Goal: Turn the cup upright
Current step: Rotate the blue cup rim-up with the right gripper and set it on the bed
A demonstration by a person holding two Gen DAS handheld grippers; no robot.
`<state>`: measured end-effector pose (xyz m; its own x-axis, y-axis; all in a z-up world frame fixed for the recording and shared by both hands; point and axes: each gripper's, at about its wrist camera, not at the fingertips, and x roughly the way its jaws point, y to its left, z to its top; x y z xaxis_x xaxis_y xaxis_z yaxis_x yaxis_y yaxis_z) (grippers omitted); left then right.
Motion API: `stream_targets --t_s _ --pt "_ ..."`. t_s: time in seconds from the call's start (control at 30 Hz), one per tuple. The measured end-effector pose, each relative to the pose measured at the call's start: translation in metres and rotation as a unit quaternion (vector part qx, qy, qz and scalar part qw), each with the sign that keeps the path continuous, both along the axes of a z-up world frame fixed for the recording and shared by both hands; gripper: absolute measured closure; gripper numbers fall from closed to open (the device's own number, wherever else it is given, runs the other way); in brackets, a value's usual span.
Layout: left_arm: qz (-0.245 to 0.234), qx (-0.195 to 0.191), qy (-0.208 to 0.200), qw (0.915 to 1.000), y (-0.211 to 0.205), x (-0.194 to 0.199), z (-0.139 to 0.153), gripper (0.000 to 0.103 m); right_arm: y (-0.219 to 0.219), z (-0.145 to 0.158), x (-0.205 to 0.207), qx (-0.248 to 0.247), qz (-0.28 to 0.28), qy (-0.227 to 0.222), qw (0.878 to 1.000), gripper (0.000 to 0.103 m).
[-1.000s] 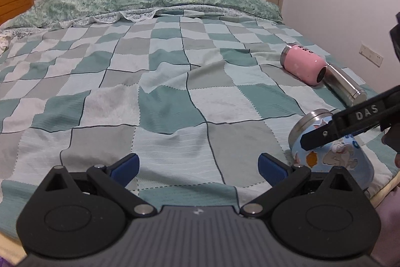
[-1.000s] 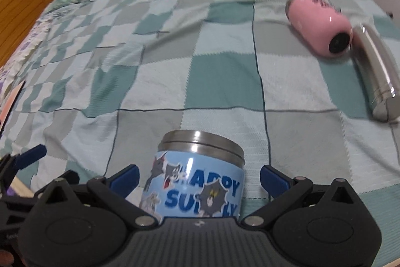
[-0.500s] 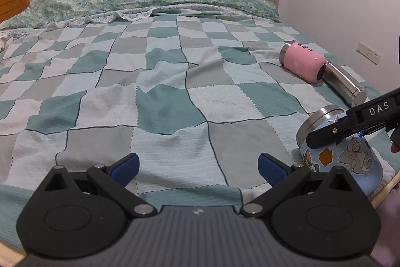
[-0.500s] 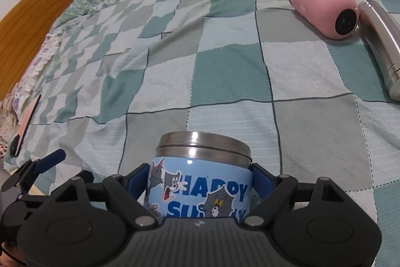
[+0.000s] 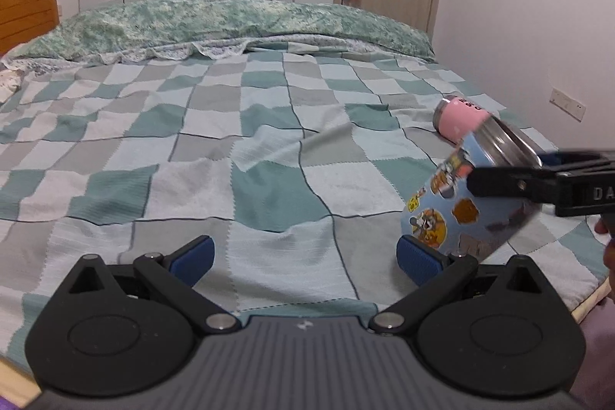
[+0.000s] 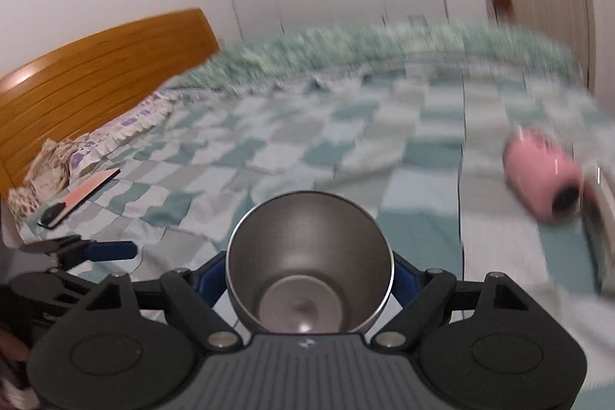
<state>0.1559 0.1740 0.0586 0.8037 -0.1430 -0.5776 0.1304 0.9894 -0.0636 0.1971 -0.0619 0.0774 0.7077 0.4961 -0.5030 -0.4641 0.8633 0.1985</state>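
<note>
right tool (image 6: 309, 273) clamped on the cup (image 6: 309, 271), its blue pads (image 6: 210, 277) pressed to both sides of the steel wall just under the rim. in the right wrist view the cup's open mouth faces the camera and the bare steel interior and base are visible. in the left wrist view the cup (image 5: 467, 200) is held clear above the bed (image 5: 269, 148), tilted, mouth up and toward the right, its blue cartoon-printed wall facing the camera; the right tool (image 5: 538, 179) crosses it as a black bar from the right edge.

left tool (image 5: 305, 258) wide, nothing between its pads (image 5: 192, 258), low over the near edge of the bed; the cup is beside its right pad in that view, and whether they touch cannot be told. in the right wrist view the left tool (image 6: 96, 250) appears at the lower left of the cup.

pink cup (image 5: 459, 120) lying on its side on the bed beyond the cup, partly hidden by it; in the right wrist view the pink cup (image 6: 542, 185) is far right of the cup and blurred, with a steel object (image 6: 597, 214) just beside it, too blurred to identify.

headboard (image 6: 96, 75) at the left end of the bed; flat pink-and-black item (image 6: 80, 196) on the bed near it.
</note>
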Motion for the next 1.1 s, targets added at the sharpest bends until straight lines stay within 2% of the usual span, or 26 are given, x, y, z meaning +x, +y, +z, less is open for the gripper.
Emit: stream_targets --t_s 0.2,0.33,0.43,0.5,0.57,0.7,0.77,0.93,1.1 --pt "0.01 0.001 -0.005 0.9999 0.007 -0.003 -0.001 0.0 0.03 0.004 0.004 -0.033 0.003 -0.069 0.997 0.02" --pt "0.014 0.001 -0.003 0.9999 0.009 -0.005 -0.007 0.0 0.045 -0.008 0.008 -0.057 0.009 -0.084 0.995 0.02" --pt "0.017 0.001 0.0 0.9999 0.009 -0.006 -0.011 0.0 0.053 -0.027 0.009 -0.077 0.019 -0.078 0.994 0.02" --pt "0.017 0.001 0.002 0.9999 0.009 -0.006 -0.013 0.0 0.055 -0.035 0.002 -0.081 0.024 -0.102 0.991 0.02" --pt "0.018 0.004 0.004 0.9998 0.007 -0.007 -0.013 0.0 0.059 -0.035 0.0 -0.088 0.028 -0.104 0.99 0.019" --pt "0.021 0.006 -0.001 0.9998 0.005 -0.01 -0.012 0.0 0.049 -0.032 -0.002 -0.062 0.033 -0.092 0.993 0.017" --pt "0.024 0.008 -0.004 0.9997 0.004 -0.013 -0.01 0.0 0.04 -0.028 -0.005 -0.042 0.028 -0.092 0.994 0.001" --pt "0.015 0.006 -0.035 0.9992 -0.009 -0.032 0.001 0.0 0.008 -0.015 -0.03 -0.001 0.03 -0.13 0.991 0.0" --pt "0.023 0.003 -0.095 0.9952 -0.036 -0.064 0.011 0.0 -0.032 -0.004 -0.068 0.013 0.03 -0.178 0.984 0.0"
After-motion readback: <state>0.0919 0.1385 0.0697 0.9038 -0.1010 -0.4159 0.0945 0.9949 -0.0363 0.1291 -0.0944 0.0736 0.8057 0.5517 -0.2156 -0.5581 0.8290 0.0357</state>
